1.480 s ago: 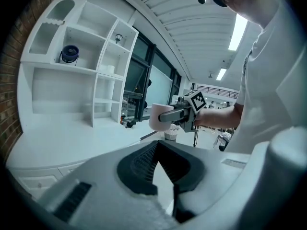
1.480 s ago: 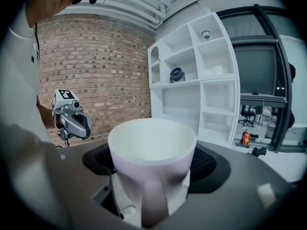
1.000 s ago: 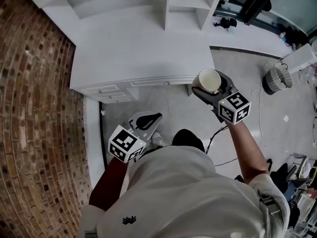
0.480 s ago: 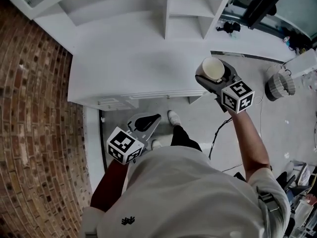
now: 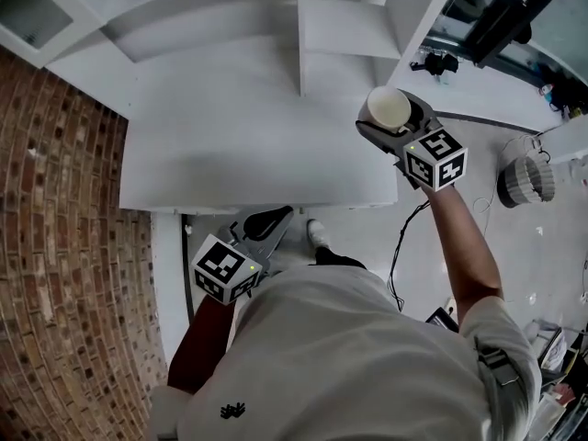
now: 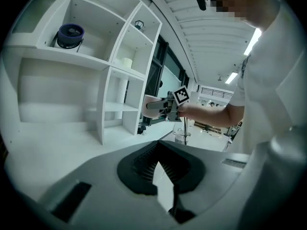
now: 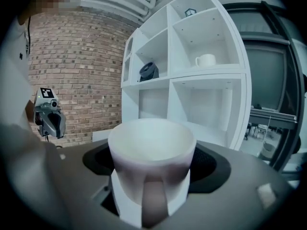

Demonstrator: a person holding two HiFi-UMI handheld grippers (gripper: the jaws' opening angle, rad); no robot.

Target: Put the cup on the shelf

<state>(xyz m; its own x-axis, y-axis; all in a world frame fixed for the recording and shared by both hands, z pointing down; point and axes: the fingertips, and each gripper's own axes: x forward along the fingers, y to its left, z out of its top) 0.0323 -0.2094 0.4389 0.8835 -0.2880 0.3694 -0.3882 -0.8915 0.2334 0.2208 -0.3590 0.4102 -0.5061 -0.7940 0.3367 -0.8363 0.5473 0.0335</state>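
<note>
The right hand-held gripper (image 5: 393, 122) clasps a white cup (image 7: 151, 162) upright at the frame's upper right, above the counter (image 5: 248, 145), near the shelf (image 5: 299, 35). The left hand-held gripper (image 5: 266, 223), lower left, is clenched on nothing.

Left gripper (image 5: 266, 221) and right gripper (image 5: 387, 116): my two tools have grey moulded bodies and black ribbed jaw pads. Left marker cube (image 5: 223, 269), lower left, and right marker cube (image 5: 435, 159), upper right: white faces, black square patterns, a small green light on each. I wear a pale T-shirt (image 5: 349, 356) with a small black emblem (image 5: 231, 411) and a white shoe (image 5: 315, 231).
</note>
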